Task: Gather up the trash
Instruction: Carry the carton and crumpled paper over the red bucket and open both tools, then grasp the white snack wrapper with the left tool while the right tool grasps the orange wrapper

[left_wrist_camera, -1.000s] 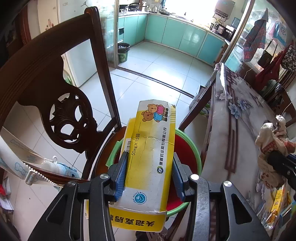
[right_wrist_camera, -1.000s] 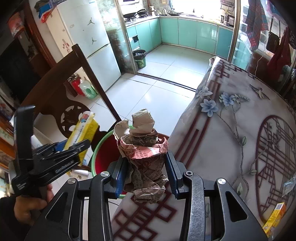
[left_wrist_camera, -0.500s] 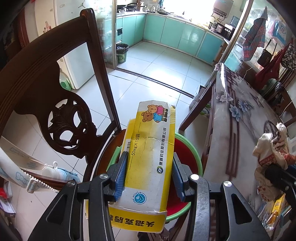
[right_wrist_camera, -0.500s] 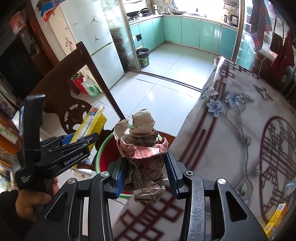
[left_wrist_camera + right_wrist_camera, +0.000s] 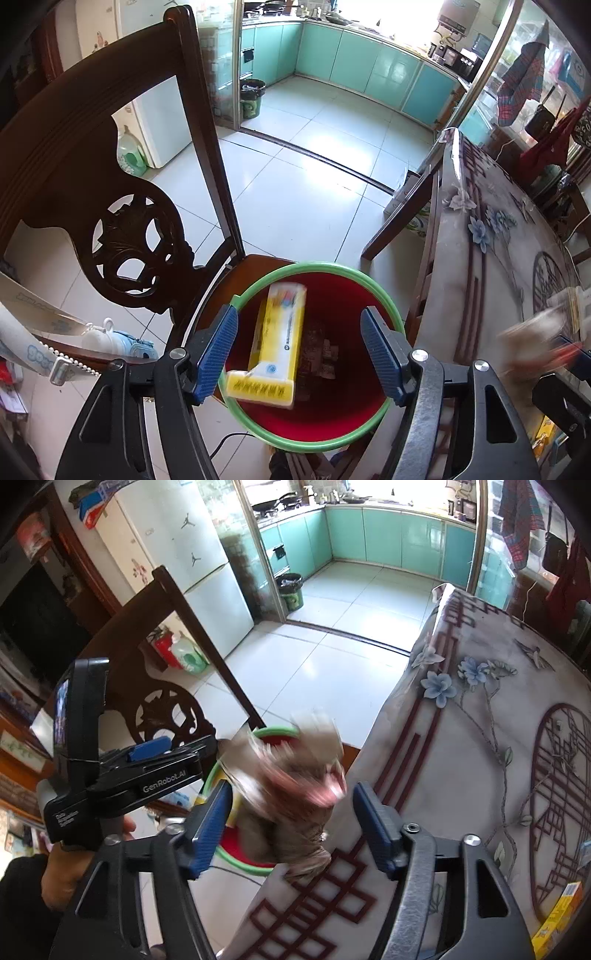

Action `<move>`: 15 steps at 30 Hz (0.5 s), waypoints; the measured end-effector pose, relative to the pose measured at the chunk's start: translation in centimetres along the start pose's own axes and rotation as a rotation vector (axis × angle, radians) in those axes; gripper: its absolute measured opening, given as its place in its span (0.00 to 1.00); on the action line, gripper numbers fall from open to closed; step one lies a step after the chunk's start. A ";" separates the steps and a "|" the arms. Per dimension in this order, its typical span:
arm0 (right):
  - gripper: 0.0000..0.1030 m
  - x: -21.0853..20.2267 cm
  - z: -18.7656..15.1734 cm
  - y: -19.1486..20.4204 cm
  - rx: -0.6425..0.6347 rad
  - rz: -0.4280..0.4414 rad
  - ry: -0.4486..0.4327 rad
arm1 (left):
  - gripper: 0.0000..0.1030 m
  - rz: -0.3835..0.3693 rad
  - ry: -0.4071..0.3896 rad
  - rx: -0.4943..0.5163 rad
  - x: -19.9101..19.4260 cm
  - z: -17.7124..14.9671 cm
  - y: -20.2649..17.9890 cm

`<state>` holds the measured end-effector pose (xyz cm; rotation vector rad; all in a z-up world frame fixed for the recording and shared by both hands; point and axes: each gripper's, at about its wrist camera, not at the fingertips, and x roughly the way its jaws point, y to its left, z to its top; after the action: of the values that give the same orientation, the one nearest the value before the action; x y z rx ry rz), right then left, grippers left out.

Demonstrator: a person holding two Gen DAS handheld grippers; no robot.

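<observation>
On the chair seat: a round red bin with a smooth green rim is carried, its far rim near the seat's back edge and its right rim just beside the table edge.
Chair: dark carved wood, with an openwork medallion in the backrest; the bin is stood close against the backrest on the left.
Left gripper: hung over the bin's mouth, jaws opening, ribbed blue pads spread near the left and right rim; nothing is pressed between them.
Yellow carton: a long flat cardboard box with printed text, seen blurred below the pads inside the bin, clear of both; whether the bottom is touched cannot be told.
Bin bottom: crumpled printed wrappers are seen on the right of the carton.
Right gripper: held at the table's near-left edge, jaws opening, pads apart from the wad on both sides.
Crumpled paper wad: brown and red, creased, blurred, seen between the pads over the bin's rim and the table edge.
Table: covered with a glossy cloth bearing blue flowers and red lattice lines; broad bare room is left toward its far edge.
Near-right corner of the table: a small yellow box is seen.
Floor: pale glossy tiles, open beyond the chair.
</observation>
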<state>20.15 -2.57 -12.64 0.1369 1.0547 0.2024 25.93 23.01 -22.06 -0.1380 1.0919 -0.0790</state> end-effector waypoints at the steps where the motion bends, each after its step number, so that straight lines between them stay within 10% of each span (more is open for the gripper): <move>1: 0.65 0.0 0.0 0.0 0.001 0.000 0.000 | 0.67 0.004 0.000 0.001 -0.1 0.0 0.0; 15: 0.69 -3.7 -2.2 -3.0 0.076 -0.056 -0.043 | 0.67 -0.040 -0.049 0.057 -2.6 -0.7 -2.6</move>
<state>16.72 -6.31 -11.18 0.1796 1.0226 0.1081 24.08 20.73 -19.70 -0.1104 1.0371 -0.1418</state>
